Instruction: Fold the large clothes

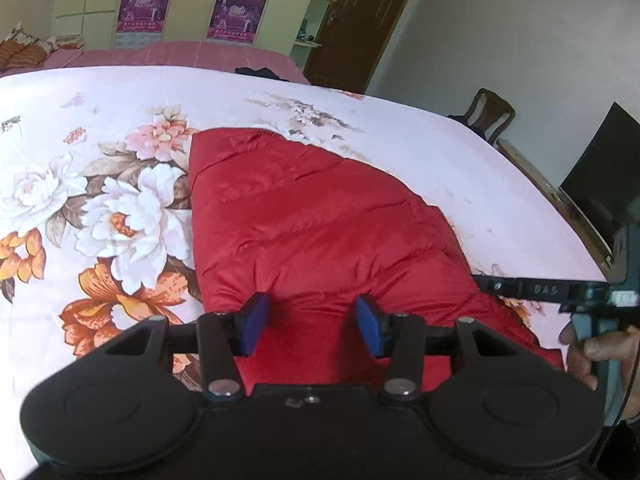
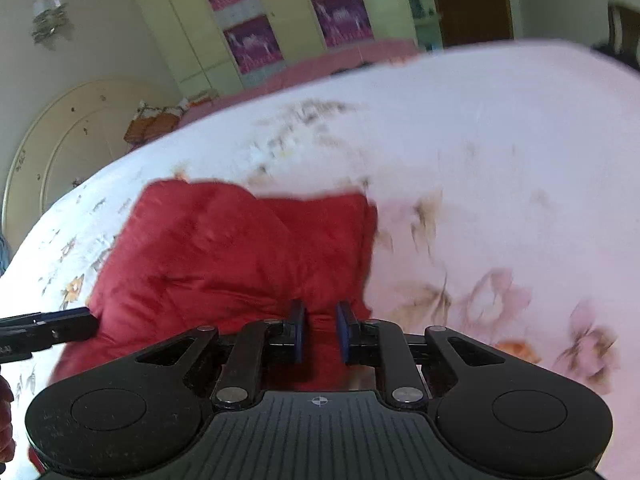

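Plainly, the red padded jacket is a soft, puffy thing: quilted in horizontal channels, with a smooth, slightly shiny shell that will likely slide between the pads and spring back after each fold. It should be light for its bulk, not fragile, but thick, so a shallow pinch on the shell alone may slip. A better hold is judged to be at a hem or a stitched seam near the edge, where the filling is thin and the fabric bunches firmly.

It lies on the bed, on the white floral sheet, toward the near side, already doubled into a long, roughly tapered bundle running from near to far. In the right wrist view it looks lumpier, though that picture is blurred.

The left tool stands wide apart over the near end of the jacket, its blue pads low against the fabric but gripping nothing. The right tool is narrowed to a small gap above the near right part of the jacket; whether a fold of cloth sits between its pads, I cannot tell.
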